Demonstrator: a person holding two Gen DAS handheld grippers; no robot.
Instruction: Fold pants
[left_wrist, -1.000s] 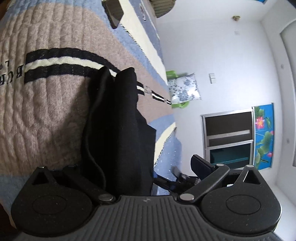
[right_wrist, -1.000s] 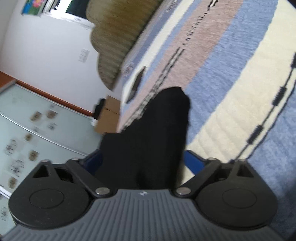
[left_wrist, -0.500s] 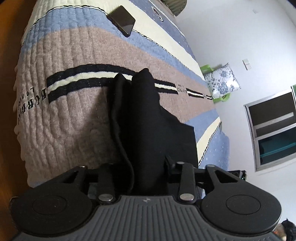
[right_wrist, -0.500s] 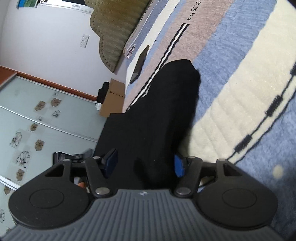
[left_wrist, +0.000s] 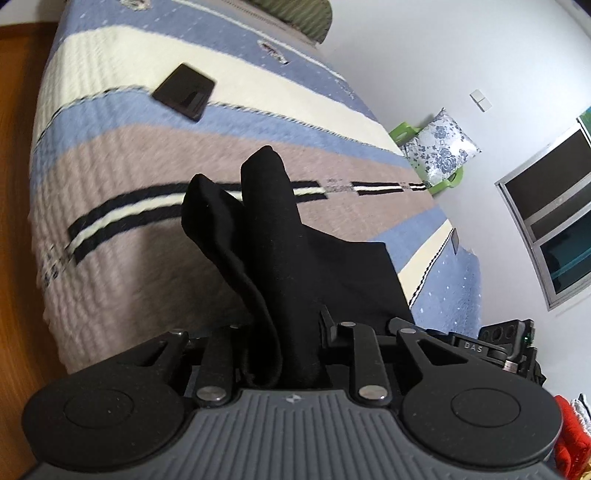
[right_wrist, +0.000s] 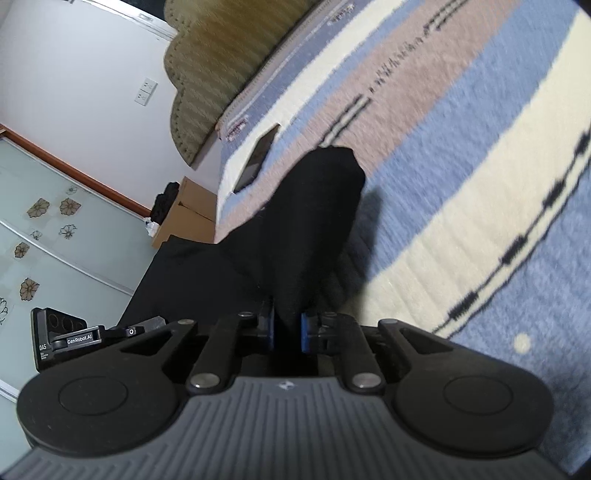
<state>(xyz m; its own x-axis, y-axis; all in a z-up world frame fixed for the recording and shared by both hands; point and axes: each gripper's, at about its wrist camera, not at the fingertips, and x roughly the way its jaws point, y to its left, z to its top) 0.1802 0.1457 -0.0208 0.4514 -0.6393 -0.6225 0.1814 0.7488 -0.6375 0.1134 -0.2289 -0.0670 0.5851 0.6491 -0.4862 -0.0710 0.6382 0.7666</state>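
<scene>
- Black pants (left_wrist: 280, 258), soft cloth, bunched and hanging from both claws over a striped bed.
- Left claw (left_wrist: 286, 332) clamped on a thick gather of the cloth, fingers pressed against it on either side.
- Seen from the left wrist: two rounded folds of cloth pointing away from the camera, a flat panel spreading off to the right.
- Right claw (right_wrist: 287, 328) clamped on another gather of the same pants (right_wrist: 303, 229), blue pads (right_wrist: 305, 332) squeezed close with a thin fold of cloth between them.
- Seen from the right wrist: cloth rising to one rounded end, a wider part trailing to the left, past the bed's edge in this view.
- Beneath, a knitted blanket (left_wrist: 122, 266) in bands of blue, cream and brownish pink, with a black-and-cream double stripe running across it.
- Cannot tell whether the far folds touch the blanket or hang just above it.
- Dark phone (left_wrist: 183, 91) lying flat on the cream band, well apart from the pants; same phone (right_wrist: 258, 160) visible from the right wrist near the bed's edge.
- Olive ribbed headboard (right_wrist: 218, 70) at the far end of the bed.
- Flowered cushion (left_wrist: 441, 146) on a green chair (left_wrist: 404, 131) against the white wall, window (left_wrist: 557, 218) to its right.
- Cardboard box (right_wrist: 188, 218) on the floor beside the bed, next to frosted doors (right_wrist: 48, 236) with flower patterns.
</scene>
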